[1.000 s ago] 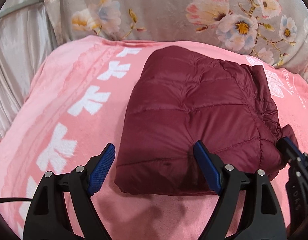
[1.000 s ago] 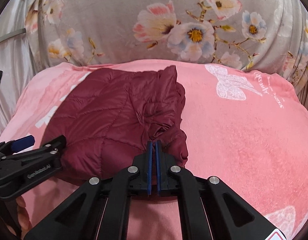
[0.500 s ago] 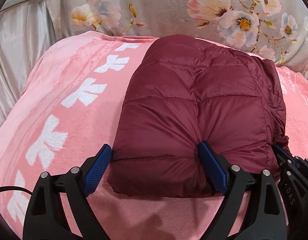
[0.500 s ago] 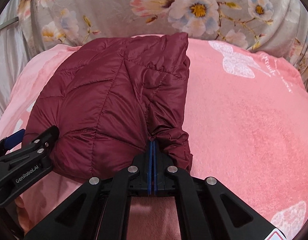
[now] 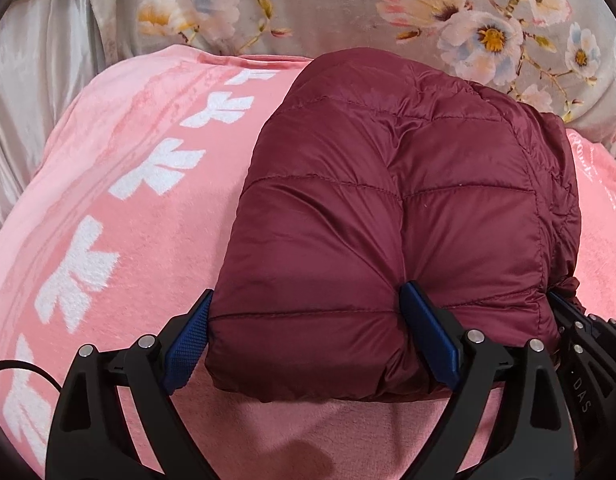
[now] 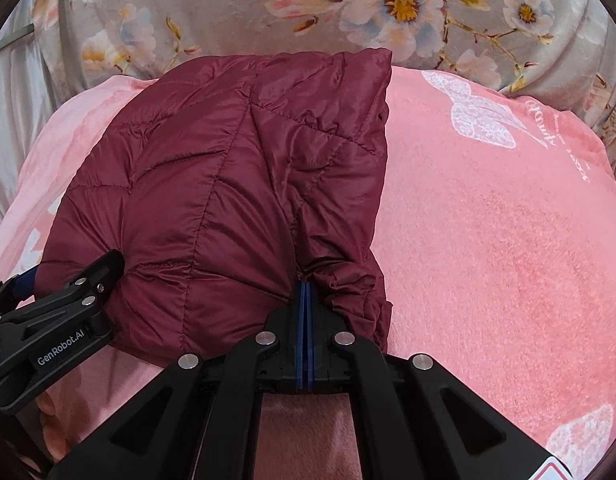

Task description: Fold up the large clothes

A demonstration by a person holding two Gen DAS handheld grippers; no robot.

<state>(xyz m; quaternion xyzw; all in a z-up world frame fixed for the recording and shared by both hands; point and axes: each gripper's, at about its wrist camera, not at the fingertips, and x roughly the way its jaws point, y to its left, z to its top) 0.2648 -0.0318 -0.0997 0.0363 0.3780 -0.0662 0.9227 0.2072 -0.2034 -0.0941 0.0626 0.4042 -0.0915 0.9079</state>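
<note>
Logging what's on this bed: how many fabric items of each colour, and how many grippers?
Maroon: 1, the jacket
Pink: 1, the blanket
Grey floral: 1, the cloth
Grippers: 2, the left gripper and the right gripper
Total: 5

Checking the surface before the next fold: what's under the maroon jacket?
The folded maroon jacket lies on the pink blanket, which shows all around it. Whatever is directly beneath the jacket is covered.

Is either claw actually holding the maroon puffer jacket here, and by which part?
The left claw stands wide around the jacket's near folded edge, no clear pinch. The right claw is shut at its near right gathered edge; whether fabric is caught cannot be told.
</note>
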